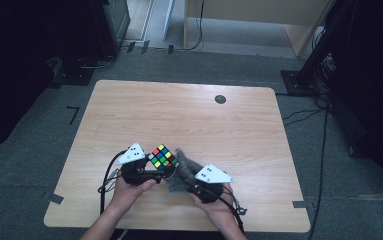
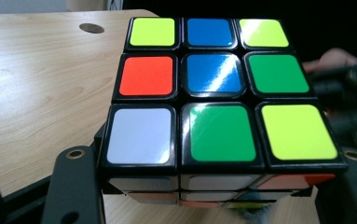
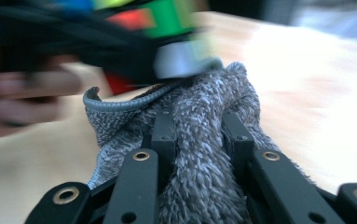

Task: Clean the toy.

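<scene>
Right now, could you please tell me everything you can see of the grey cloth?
The grey cloth looks like fluffy terry or microfibre with a stitched hem along one edge. It is bunched up and pinched between the black jaws of the right tool, near the table's front edge. Its top presses against the underside of the puzzle cube, which the left tool holds. Loose folds hang down on both sides of the jaws.

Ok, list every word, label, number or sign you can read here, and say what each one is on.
None: no readable text anywhere.
Cube: plain colour stickers, no print.
Cloth: no tag or label in sight.
Grey plates on the grippers: small dark dots, no letters or numbers.
Table: bare wood with a dark round cap, unmarked.
</scene>
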Available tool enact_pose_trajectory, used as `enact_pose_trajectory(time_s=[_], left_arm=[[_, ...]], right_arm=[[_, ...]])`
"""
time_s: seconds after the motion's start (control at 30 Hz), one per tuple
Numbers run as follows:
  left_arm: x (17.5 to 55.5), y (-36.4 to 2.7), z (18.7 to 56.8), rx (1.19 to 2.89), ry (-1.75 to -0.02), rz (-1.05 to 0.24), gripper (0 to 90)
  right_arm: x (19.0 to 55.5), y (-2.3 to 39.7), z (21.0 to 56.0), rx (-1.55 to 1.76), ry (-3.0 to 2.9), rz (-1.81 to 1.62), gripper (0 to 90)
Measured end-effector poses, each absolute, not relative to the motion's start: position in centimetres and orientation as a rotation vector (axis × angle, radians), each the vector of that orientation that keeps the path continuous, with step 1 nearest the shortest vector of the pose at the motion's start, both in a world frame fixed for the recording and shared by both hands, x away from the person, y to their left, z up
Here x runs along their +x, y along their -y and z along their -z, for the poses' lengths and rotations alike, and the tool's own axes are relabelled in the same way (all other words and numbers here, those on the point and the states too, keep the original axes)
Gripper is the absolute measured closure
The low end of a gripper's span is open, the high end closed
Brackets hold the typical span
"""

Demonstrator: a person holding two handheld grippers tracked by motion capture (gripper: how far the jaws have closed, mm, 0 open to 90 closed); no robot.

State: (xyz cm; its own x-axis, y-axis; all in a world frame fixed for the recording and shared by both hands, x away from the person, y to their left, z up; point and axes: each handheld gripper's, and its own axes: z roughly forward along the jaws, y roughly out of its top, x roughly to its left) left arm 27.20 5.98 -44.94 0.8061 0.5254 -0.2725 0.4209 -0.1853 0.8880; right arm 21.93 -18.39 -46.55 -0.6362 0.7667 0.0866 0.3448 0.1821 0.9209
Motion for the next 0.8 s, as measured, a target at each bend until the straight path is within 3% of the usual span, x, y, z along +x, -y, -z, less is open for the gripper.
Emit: enact_pose_trajectory(time_s=[0.17, 0.27, 0.5, 0.8], left_arm=[[26.8, -5.0, 45.6, 1.905, -0.661, -0.144, 34.4], [26.4, -4.0, 45.9, 1.949, -0.594, -0.127, 34.4], [26.2, -4.8, 45.2, 1.863, -0.530, -0.036, 34.4], [25.5, -4.2, 45.4, 1.968, -0.474, -0.163, 34.4]], right_arm=[[22.3, 21.6, 44.3, 1.158, -1.866, -1.511, 72.8], [21.7, 21.4, 43.7, 1.122, -1.845, -1.558, 72.7], [21.9, 19.8, 45.5, 1.100, -1.966, -1.536, 73.1], [21.4, 20.6, 43.4, 1.071, -1.880, -1.729, 73.2]])
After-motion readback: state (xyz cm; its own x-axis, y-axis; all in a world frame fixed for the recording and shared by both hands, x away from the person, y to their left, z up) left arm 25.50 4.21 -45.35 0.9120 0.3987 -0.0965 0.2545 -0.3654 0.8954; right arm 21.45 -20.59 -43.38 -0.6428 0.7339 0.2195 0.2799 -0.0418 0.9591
